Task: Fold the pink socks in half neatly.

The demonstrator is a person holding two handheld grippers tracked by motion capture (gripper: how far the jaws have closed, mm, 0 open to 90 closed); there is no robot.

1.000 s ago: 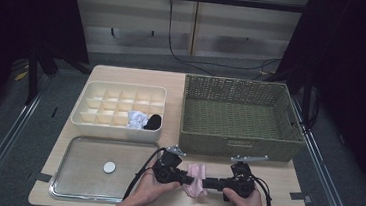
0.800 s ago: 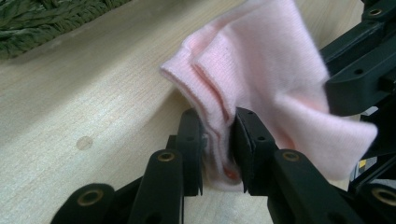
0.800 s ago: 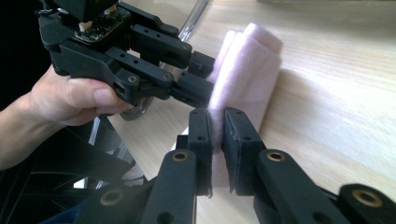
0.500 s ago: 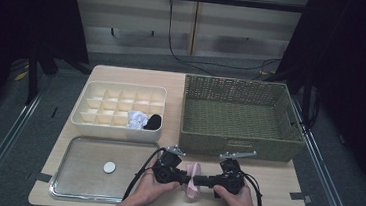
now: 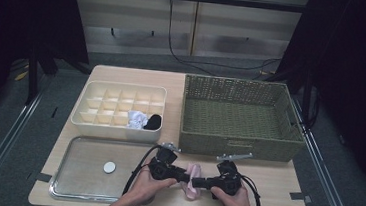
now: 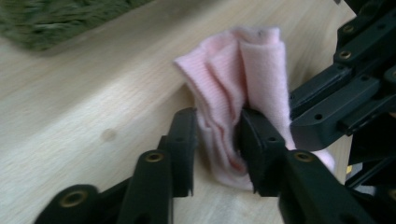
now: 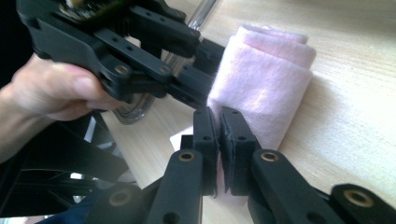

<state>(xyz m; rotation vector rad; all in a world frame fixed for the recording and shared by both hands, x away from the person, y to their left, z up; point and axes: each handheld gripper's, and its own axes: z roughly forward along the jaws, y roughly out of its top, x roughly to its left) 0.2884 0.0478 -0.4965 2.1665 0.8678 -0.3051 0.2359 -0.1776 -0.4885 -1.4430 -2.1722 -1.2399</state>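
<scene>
A pink sock (image 5: 192, 180), folded into a thick bundle, is lying on the counter (image 5: 284, 184) near its front edge, directly between the two grippers, with its long axis running roughly from the person toward the wicker basket (image 5: 240, 119), crosswise to the line joining the hands. The left gripper (image 5: 180, 175) is coming in from the sock's left side; in the left gripper view its jaws have just been opening and are now straddling a fold of the fabric (image 6: 233, 116), the pads touching the cloth but seemingly not clamping it hard. The right gripper (image 5: 200, 183) is reaching in from the opposite side, its jaws clenched on a thin edge of the sock (image 7: 261, 88). Both hands are lying low and level, pointing at each other, about equally near. The divided organiser tray (image 5: 118, 111) is sitting farther back on the left.
</scene>
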